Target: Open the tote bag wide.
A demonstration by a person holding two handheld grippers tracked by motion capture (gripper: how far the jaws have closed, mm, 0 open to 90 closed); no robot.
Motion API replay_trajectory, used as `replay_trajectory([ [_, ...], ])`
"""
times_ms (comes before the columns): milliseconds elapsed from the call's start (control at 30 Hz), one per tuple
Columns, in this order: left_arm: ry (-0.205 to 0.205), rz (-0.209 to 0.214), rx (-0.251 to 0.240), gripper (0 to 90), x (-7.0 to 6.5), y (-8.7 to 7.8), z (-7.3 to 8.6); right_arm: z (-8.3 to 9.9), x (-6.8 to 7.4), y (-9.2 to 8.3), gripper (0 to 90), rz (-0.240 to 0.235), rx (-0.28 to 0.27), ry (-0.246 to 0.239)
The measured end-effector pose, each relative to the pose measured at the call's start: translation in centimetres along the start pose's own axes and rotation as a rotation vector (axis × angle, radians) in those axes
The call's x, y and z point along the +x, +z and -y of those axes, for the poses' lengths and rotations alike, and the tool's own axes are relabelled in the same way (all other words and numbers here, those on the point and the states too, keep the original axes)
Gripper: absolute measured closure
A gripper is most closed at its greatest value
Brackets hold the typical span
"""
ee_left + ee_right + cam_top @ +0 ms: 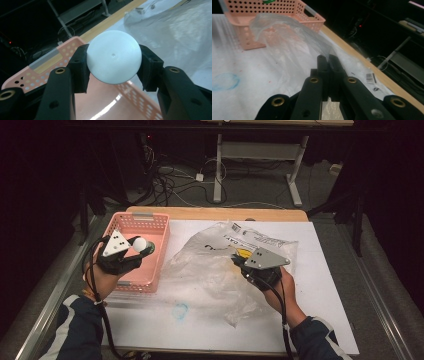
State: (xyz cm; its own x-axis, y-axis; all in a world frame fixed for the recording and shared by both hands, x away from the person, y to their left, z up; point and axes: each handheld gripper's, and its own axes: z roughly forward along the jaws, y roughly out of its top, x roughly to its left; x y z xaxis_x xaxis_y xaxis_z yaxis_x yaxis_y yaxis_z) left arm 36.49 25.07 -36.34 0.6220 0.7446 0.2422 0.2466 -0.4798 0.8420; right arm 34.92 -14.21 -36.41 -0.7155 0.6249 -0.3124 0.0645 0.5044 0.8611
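A white ball (pixel 113 57) sits clamped between the two black jaws of my left gripper (pixel 113 65). In the high view that left gripper (pixel 134 248) holds the ball (pixel 139 244) over the pink perforated basket (pixel 135 222) at the table's left. My right gripper (pixel 328 60) is shut on the edge of a clear plastic bag (pixel 287 37), which rises from the pinch and drapes toward the basket (pixel 249 10). In the high view the right gripper (pixel 235 259) stands over the crumpled bag (pixel 210 270) in the middle of the white sheet.
A white sheet (pixel 330 320) covers the wooden table, with a blue scribble (pixel 180 310) near the front. A green thing (pixel 268 1) lies in the basket. Beyond the far edge are a dark floor, cables and a desk frame (pixel 260 155).
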Motion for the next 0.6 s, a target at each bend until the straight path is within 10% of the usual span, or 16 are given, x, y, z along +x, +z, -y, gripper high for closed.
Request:
replay_trajectory([
  [600, 0.126, 0.119, -0.136, 48.3, -6.4, -0.8, -3.1, -1.4, -0.5, 0.7, 90.0, 0.046, -0.031, 0.034],
])
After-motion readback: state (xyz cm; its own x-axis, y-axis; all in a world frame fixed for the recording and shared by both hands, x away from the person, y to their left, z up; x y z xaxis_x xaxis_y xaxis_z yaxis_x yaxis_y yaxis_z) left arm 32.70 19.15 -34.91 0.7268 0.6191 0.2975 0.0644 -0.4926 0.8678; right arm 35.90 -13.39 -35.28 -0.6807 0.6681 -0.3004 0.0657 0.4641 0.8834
